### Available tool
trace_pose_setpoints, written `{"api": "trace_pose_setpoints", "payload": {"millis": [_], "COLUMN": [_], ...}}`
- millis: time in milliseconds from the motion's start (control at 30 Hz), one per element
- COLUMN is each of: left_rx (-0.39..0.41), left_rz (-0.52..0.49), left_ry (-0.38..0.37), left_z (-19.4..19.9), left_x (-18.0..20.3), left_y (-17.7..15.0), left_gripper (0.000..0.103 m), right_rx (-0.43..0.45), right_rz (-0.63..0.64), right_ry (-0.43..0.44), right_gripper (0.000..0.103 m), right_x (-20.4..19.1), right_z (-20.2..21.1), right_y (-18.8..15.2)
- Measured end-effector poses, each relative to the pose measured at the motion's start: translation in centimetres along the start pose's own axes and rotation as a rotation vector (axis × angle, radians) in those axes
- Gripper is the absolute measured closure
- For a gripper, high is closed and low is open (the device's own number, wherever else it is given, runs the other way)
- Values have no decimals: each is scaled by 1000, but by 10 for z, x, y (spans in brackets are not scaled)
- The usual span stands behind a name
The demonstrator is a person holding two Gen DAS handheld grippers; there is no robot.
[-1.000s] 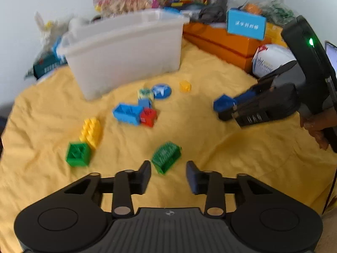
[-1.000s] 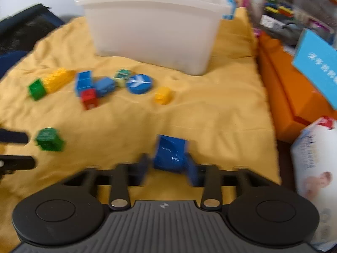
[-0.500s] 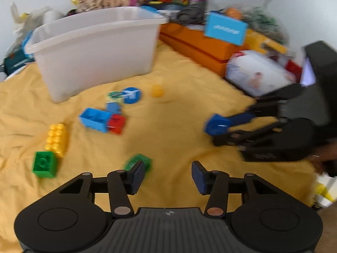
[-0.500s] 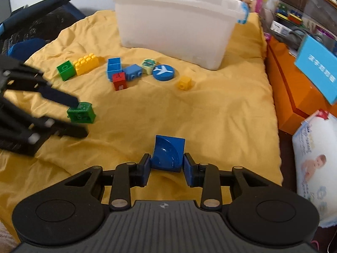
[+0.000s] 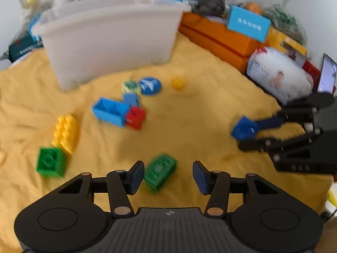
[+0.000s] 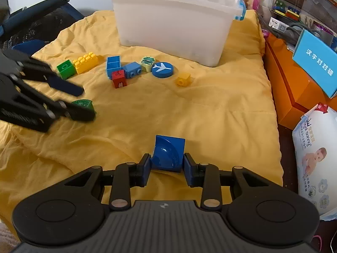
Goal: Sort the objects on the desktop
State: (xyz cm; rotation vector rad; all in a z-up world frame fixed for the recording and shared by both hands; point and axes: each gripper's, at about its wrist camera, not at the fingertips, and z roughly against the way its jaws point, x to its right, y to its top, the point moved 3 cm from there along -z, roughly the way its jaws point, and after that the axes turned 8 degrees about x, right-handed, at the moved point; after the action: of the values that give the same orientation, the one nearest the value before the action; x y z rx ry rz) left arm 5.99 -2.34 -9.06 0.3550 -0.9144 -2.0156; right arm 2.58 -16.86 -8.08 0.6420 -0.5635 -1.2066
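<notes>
Yellow cloth (image 6: 210,109) is covering the desk. The right gripper (image 6: 167,166) is clamping a blue curved block (image 6: 168,151) between both pads, above the cloth at 6 o'clock in its view. The left gripper (image 5: 168,174) is gaping, its jaws having just been opening, and a green block (image 5: 161,171) is lying between the pads, untouched. A white bin (image 6: 174,21) is standing at 12 o'clock, loose blocks scattered before it.
</notes>
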Motion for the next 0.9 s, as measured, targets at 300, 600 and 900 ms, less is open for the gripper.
{"api": "trace_pose_setpoints", "payload": {"millis": [300, 600, 900], "left_rx": [89, 70, 25], "left_rz": [-42, -146, -174], "left_ry": [5, 79, 82], "left_z": [29, 12, 5], "left_x": [36, 23, 30], "left_y": [-13, -12, -17], "left_gripper": [49, 42, 79], "right_rx": [-1, -1, 8], "right_rz": [-5, 1, -30], "right_ry": [-6, -6, -21], "right_gripper": [66, 64, 53], "right_x": [1, 1, 4], "right_z": [3, 2, -2], "right_y": [-2, -3, -2]}}
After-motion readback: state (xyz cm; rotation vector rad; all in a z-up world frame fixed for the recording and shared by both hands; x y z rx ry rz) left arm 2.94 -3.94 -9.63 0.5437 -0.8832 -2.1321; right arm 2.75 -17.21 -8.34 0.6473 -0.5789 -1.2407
